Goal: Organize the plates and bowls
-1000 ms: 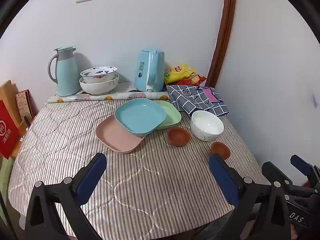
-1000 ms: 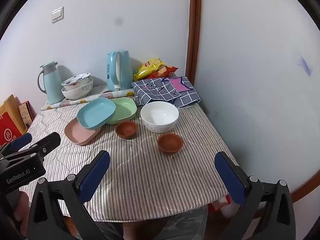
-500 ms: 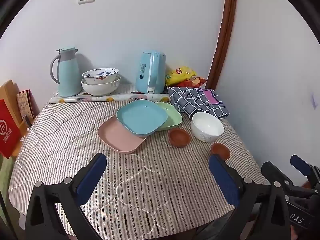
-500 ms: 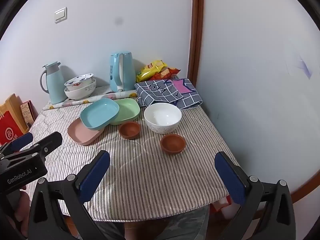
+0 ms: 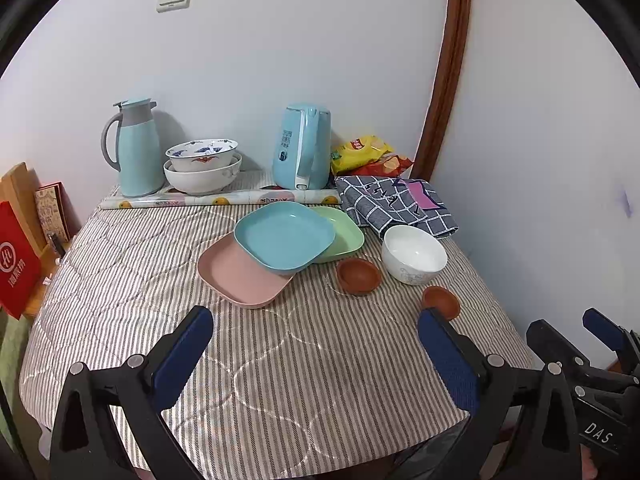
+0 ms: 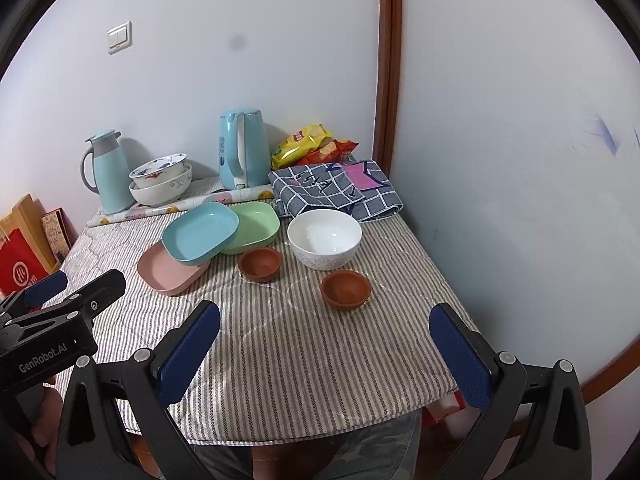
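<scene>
Three plates overlap near the middle of the desk point(image 5: 120, 264): the blue plate point(image 5: 285, 236) lies on top, its edges riding over the pink plate point(image 5: 244, 280) on the left and the green plate point(image 5: 344, 236) on the right. Just right of them stands the white bowl point(image 5: 414, 254), with one brown bowl point(image 5: 358, 276) between it and the plates and a second brown bowl point(image 5: 440, 300) nearer the front edge. None of the three bowls touches another.

Behind them, against the wall, two larger bowls point(image 5: 202, 164) sit nested between a flask point(image 5: 134, 148) and a kettle point(image 5: 302, 146). A rolled sheet point(image 5: 220, 200) lies in front of them. A checked cloth point(image 5: 394, 206) and snack bags point(image 5: 368, 152) fill the right corner.

The left hand-held gripper point(image 5: 316, 354) hangs over the front of the desk with its jaws wide apart and nothing between them. The right hand-held gripper point(image 6: 326, 350) is likewise spread and empty, facing the brown bowls.

Nothing looks stacked yet, so the sorting seems barely begun. The blue plate probably rests tilted on two rims, and pulling a lower plate first could tip it or drag it along. The quilted cover may bunch under a sliding plate. The thin plate rims lie low, so a shallow pinch could slip. The front brown bowl sits close to the edge, and a careless nudge might send it off.
</scene>
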`<state>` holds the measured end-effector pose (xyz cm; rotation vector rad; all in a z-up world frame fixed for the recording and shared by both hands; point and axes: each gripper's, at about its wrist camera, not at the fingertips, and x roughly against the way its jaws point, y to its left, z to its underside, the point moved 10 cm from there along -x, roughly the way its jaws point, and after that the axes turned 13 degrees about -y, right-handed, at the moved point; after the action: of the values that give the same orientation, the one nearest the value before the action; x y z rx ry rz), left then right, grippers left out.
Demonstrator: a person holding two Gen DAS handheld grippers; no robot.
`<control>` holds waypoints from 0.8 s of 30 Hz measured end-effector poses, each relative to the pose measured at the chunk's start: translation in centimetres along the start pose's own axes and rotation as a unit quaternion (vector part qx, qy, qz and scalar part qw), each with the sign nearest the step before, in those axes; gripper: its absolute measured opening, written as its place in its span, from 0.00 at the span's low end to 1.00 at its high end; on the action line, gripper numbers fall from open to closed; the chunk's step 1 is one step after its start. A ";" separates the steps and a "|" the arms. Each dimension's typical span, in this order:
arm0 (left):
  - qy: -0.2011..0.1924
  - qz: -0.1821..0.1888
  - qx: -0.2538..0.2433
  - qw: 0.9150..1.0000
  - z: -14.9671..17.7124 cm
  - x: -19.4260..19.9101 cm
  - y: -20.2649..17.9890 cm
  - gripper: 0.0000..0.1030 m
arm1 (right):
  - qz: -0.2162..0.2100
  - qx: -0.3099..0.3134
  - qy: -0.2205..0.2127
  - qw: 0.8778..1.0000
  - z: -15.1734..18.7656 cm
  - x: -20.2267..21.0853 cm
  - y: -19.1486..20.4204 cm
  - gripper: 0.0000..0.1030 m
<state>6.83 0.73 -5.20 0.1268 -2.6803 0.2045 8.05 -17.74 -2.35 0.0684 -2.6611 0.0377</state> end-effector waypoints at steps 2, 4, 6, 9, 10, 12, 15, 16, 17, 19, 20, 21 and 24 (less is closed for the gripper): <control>0.000 0.001 0.000 1.000 0.1 0.0 0.0 1.00 | 0.000 0.000 -0.001 1.000 0.0 0.0 -0.1 1.00; 0.000 0.001 -0.001 1.000 0.0 0.1 -0.1 1.00 | -0.001 -0.001 -0.001 1.000 -0.1 0.1 0.0 1.00; -0.001 0.002 0.000 1.000 0.0 0.1 -0.2 1.00 | 0.000 -0.001 -0.002 1.000 -0.2 0.1 0.0 1.00; -0.001 0.001 -0.001 1.000 0.1 0.2 -0.3 1.00 | -0.001 -0.002 -0.003 1.000 -0.3 0.3 0.1 1.00; -0.001 0.001 -0.001 1.000 0.1 0.2 -0.3 1.00 | 0.000 -0.002 -0.003 1.000 -0.3 0.3 0.1 1.00; -0.002 0.002 0.000 1.000 0.2 0.2 -0.3 1.00 | -0.001 -0.002 -0.003 1.000 -0.3 0.2 0.1 1.00; -0.002 0.004 0.000 1.000 0.2 0.3 -0.4 1.00 | -0.001 -0.004 -0.005 1.000 -0.4 0.3 0.1 1.00; -0.003 0.004 0.000 1.000 0.2 0.3 -0.4 1.00 | 0.000 -0.004 -0.005 1.000 -0.4 0.4 0.1 1.00; -0.003 0.004 0.000 1.000 0.2 0.4 -0.5 1.00 | 0.000 -0.005 -0.005 1.000 -0.5 0.4 0.1 1.00; -0.003 0.004 0.000 1.000 0.2 0.4 -0.5 1.00 | -0.001 -0.006 -0.006 1.000 -0.4 0.5 0.1 1.00; -0.003 0.004 0.000 1.000 0.2 0.4 -0.5 1.00 | -0.001 -0.007 -0.007 1.000 -0.4 0.5 0.1 1.00; -0.003 0.005 0.000 1.000 0.3 0.4 -0.5 1.00 | 0.000 -0.007 -0.007 1.000 -0.5 0.5 0.1 1.00; -0.003 0.006 0.001 1.000 0.3 0.5 -0.5 1.00 | 0.000 -0.007 -0.008 1.000 -0.5 0.5 0.0 1.00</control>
<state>6.32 0.15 -5.16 0.1127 -2.6878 0.2097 7.83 -17.72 -1.68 0.0654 -2.6763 0.0178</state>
